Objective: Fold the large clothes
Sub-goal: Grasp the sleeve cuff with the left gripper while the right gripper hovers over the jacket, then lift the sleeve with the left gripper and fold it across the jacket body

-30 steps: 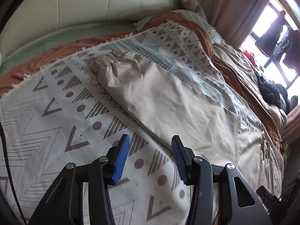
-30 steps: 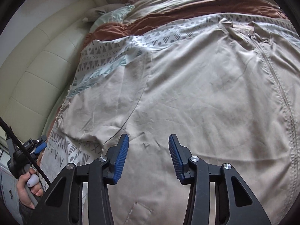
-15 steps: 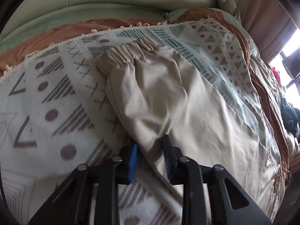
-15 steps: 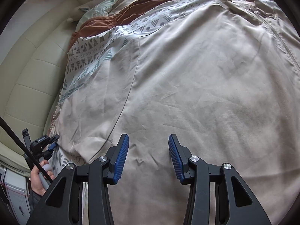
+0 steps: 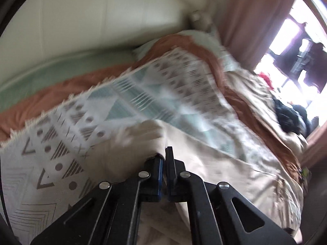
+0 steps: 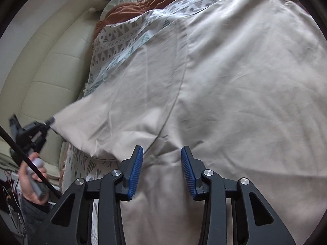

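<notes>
A large beige jacket (image 6: 235, 81) lies spread on a patterned blanket (image 6: 118, 40) on a bed. My left gripper (image 5: 163, 159) is shut on the jacket's sleeve (image 5: 130, 143) near its cuff and holds it lifted off the blanket; the view is blurred. In the right wrist view the left gripper (image 6: 49, 120) shows at the left with the sleeve (image 6: 102, 118) stretched up from it. My right gripper (image 6: 161, 163) is open and empty, just above the jacket near the armpit seam.
A cream padded headboard (image 5: 92, 16) runs along the far side. A rust-brown duvet (image 5: 51, 100) and pillows (image 5: 196, 38) lie beyond the blanket. Pink curtains (image 5: 249, 20) and a bright window (image 5: 292, 40) are at the right, with dark clothes (image 5: 290, 116) below.
My left gripper closed on the sleeve and lifted it toward the jacket body. My right gripper moved nearer the sleeve seam and stayed open.
</notes>
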Demonstrator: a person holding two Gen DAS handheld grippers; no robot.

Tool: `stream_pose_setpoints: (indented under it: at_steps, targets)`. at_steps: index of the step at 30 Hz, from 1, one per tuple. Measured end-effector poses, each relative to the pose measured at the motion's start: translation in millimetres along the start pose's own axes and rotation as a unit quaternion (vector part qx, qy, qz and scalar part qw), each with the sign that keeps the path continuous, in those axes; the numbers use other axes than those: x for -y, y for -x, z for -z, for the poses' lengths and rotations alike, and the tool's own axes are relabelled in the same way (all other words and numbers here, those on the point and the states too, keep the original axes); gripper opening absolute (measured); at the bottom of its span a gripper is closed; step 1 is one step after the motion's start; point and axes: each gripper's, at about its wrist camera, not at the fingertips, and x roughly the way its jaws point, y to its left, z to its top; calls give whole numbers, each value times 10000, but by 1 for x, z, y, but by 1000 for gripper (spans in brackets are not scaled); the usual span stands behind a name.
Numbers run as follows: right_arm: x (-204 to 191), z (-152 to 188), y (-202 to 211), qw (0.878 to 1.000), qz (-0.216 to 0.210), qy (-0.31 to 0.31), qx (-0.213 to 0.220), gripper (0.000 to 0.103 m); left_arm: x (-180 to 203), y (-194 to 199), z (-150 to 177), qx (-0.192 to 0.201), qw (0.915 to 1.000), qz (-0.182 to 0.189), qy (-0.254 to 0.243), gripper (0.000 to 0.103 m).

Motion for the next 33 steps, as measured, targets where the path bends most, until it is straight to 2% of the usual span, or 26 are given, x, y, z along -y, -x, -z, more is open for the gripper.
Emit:
stream_pose_setpoints:
  at_steps: [4, 8, 12, 13, 15, 17, 18, 25, 31, 33]
  targets:
    - [-4, 2, -14, 9997, -178, 70, -119, 35, 46, 36, -7, 83, 9985, 360, -416, 5]
    - [-5, 2, -21, 9974, -574, 159, -417, 35, 94, 67, -7, 130, 9947, 666, -770, 5]
    - [3, -1, -6, 9980, -565, 27, -272, 35, 135, 90, -3, 162, 9905, 910, -1023, 5]
    - [6, -2, 3, 9980, -586, -26, -217, 36, 144, 96, -1, 171, 9892, 964, -1090, 5]
    - [13, -1, 25, 9978, -646, -115, -101, 44, 166, 107, 3, 203, 9860, 1066, -1269, 5]
    - [22, 4, 49, 9975, -675, -213, 55, 77, 182, 114, 8, 197, 9834, 1172, -1370, 5]
    - [25, 8, 64, 9971, -697, -258, 174, 79, 191, 117, 10, 179, 9822, 1239, -1398, 5]
    - [56, 35, 160, 9949, -549, -284, 800, 79, 248, 132, 32, 44, 9710, 1636, -1746, 5]
    - [104, 82, 225, 9913, -76, -713, 1102, 79, 294, 131, 63, -184, 9597, 1910, -2056, 5]
    - [117, 86, 243, 9884, -43, -957, 1179, 79, 307, 130, 76, -258, 9553, 2003, -2159, 5]
